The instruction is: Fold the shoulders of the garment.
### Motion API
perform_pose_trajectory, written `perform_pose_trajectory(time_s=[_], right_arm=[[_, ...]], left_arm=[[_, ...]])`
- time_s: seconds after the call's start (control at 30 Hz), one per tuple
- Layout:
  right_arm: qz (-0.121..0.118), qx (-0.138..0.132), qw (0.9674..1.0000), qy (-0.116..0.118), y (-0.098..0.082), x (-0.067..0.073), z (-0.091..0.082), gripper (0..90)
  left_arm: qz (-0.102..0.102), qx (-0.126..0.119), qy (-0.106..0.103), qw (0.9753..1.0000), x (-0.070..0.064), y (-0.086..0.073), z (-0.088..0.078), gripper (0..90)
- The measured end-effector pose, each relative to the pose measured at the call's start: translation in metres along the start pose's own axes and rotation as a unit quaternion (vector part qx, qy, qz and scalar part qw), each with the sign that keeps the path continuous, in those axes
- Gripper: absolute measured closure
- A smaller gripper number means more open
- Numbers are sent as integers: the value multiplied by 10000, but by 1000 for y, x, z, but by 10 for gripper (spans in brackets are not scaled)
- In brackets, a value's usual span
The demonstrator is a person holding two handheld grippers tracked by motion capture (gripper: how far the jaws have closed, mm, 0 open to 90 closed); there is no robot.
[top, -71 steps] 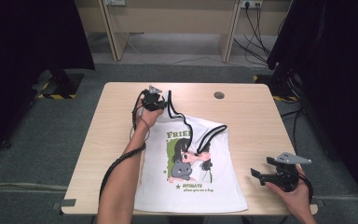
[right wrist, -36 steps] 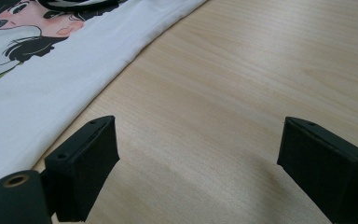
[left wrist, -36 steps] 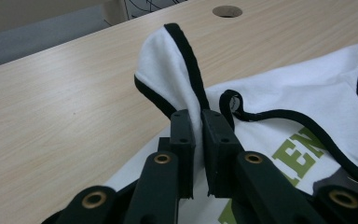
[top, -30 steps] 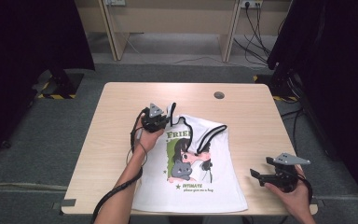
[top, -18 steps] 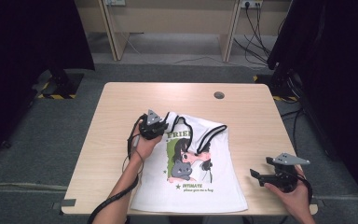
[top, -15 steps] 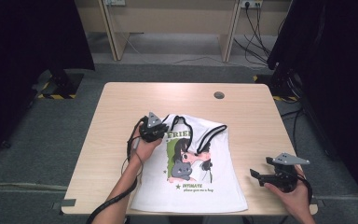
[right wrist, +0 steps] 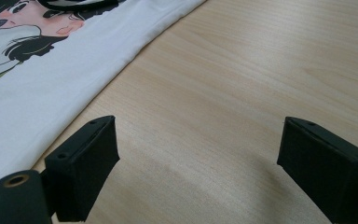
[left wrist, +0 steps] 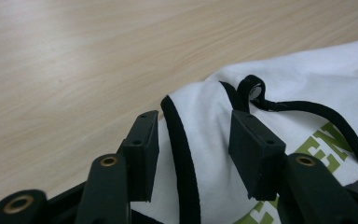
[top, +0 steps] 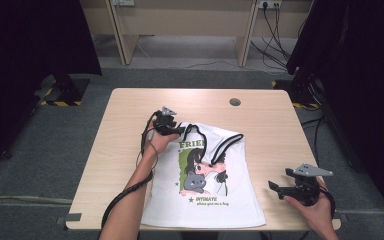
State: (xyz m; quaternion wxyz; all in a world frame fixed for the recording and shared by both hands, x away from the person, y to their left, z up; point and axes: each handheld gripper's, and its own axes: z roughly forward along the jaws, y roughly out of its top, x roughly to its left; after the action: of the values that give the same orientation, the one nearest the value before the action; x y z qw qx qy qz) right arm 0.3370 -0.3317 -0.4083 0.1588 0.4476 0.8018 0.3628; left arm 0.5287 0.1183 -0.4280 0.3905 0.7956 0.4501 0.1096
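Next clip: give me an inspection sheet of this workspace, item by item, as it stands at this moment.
Surface: light wooden table, with a round grommet near its far edge.
Job's things: white tank top with black trim and a cartoon print, lying on the table; its upper left part is folded over.
Clutter: nothing seen.
Grippers: left gripper at the top's upper left corner, jaws just opened and straddling the black-trimmed edge, pads not pressing. Right gripper open above bare wood, right of the top.
Cables: black cable trails along the left forearm; more cables on the floor behind the table.
Surroundings: grey carpet, black drapes at both sides, wooden furniture legs beyond.
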Motion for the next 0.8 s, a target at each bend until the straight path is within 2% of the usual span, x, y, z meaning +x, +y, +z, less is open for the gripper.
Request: perform_pose_trajectory(time_s=[0.1,0.17,0.27,0.5,0.6,0.63,0.8], right_arm=[[1,11,10000,13,0,0,0,122],[-15,15,10000,13,0,0,0,122],[-31,11,10000,-5,0,1,0,122],[-38,25,10000,-7,0,1,0,123],[-43,14,10000,-5,0,1,0,123],[-42,21,10000,-5,0,1,0,123],[-76,37,10000,-7,0,1,1,123]], left_arm=[[78,135,-114,9998,-2,-3,4,613],[129,102,-132,9998,-3,-5,4,694],[322,53,-134,9994,-7,-6,3,776],[480,-233,-142,9985,-14,-10,-10,807],[759,-422,-157,9961,-17,-13,-18,799],[646,-397,-131,9970,-21,-16,-21,795],[717,-534,-113,9959,-22,-25,-29,783]])
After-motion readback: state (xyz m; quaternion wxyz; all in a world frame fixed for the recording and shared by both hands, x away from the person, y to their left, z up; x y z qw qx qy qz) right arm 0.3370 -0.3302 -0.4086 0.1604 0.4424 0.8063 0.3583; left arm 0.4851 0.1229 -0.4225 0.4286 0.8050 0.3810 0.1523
